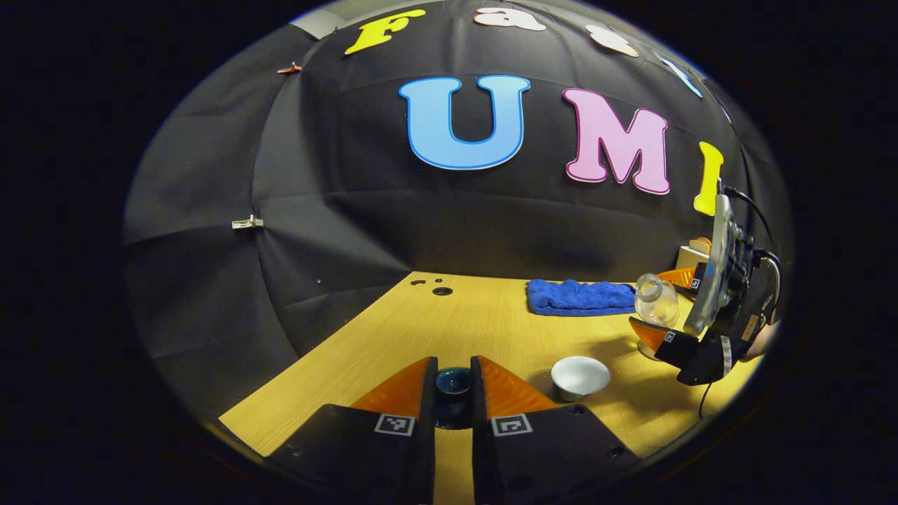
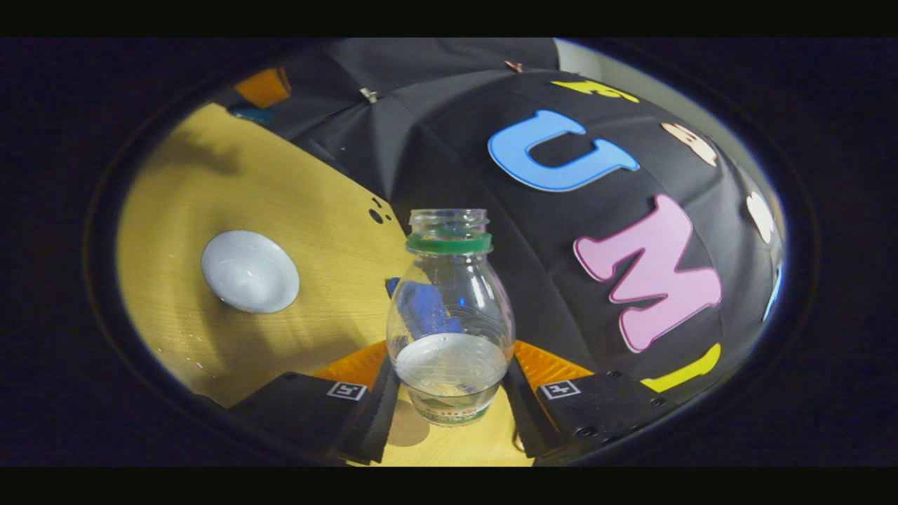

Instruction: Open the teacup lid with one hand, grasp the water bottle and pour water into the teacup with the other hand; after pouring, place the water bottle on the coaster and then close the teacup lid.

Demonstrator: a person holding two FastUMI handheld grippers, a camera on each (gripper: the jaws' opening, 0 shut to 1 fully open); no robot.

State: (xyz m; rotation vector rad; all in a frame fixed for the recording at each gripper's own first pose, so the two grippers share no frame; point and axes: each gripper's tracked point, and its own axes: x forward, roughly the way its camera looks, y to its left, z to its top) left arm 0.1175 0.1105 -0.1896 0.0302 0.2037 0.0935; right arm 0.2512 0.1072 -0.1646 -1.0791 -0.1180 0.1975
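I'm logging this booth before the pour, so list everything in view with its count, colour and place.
teacup: one, white, open, on the table near the lid.
lid: one, dark blue, between the left tool's fingers.
water bottle: one, clear with a green neck ring, uncapped, a little water inside, between the right tool's fingers.
towel: one, blue, folded at the table's far edge.
table: one, light wood.
left tool: one, low over the near table.
right tool: one, tilted, raised beside the teacup.
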